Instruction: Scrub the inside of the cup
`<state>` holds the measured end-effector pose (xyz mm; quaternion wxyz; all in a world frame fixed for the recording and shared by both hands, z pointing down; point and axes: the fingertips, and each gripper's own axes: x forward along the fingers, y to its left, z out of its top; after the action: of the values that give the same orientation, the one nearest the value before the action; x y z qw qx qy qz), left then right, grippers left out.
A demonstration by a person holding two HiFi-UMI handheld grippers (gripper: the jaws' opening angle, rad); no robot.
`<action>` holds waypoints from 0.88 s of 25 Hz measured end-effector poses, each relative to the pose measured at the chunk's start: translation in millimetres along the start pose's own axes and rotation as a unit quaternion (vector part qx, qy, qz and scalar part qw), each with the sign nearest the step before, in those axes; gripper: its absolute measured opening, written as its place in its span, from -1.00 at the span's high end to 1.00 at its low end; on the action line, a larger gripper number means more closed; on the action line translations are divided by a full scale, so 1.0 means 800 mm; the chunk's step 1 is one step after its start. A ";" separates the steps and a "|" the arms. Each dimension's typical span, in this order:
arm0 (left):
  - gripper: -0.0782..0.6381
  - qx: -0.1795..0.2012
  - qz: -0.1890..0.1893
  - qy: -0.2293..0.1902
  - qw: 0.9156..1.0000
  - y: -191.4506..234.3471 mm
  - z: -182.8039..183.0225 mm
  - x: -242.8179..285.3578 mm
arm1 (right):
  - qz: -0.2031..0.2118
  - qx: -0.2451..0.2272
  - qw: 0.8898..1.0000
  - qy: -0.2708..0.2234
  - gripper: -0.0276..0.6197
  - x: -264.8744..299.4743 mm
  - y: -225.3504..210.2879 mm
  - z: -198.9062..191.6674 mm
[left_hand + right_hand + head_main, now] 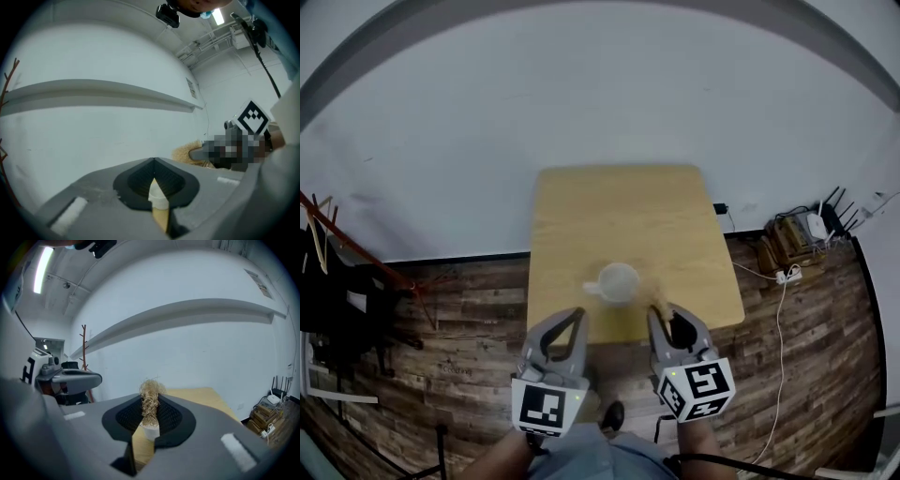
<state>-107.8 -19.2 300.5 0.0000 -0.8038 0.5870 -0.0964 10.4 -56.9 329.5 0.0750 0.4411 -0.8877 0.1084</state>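
- Dark wood-plank flooring (469, 309) and a plain white wall (581, 94) are surrounding a small rectangular light-wood table (619, 206), seen from steeply above
- A white ceramic cup (617, 281) with a side handle is standing upright on the near half of the table, its mouth facing up
- The left gripper (565, 319), grey with a black-and-white marker cube, is hovering just short of the cup on its handle side, apart from it; its jaws are pressing together with nothing caught between them
- The right gripper (672, 317) is hovering near the cup's other side, its jaws clenching a straw-coloured tuft of fibrous scrubber (150, 401), which is sticking out past the pads towards the cup
- A white power strip (787, 275) and a white router (816, 225) are lying among cables on the floor, well to the right of the cup
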 end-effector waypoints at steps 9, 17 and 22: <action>0.73 -0.032 -0.038 0.001 0.999 0.059 -0.028 0.050 | -0.018 -0.010 1.000 0.016 0.71 0.067 -0.019 0.027; 0.73 -0.044 -0.071 -0.050 0.995 0.088 0.023 0.097 | -0.025 -0.042 0.999 -0.017 0.71 0.096 -0.022 0.098; 0.73 -0.054 -0.096 -0.043 0.993 0.095 0.005 0.110 | -0.027 -0.054 0.998 0.000 0.71 0.092 -0.015 0.086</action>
<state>-153.2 -126.2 301.5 -0.0269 -0.8587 0.5110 -0.0292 -26.8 -137.9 281.6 0.1017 0.4598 -0.8802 0.0585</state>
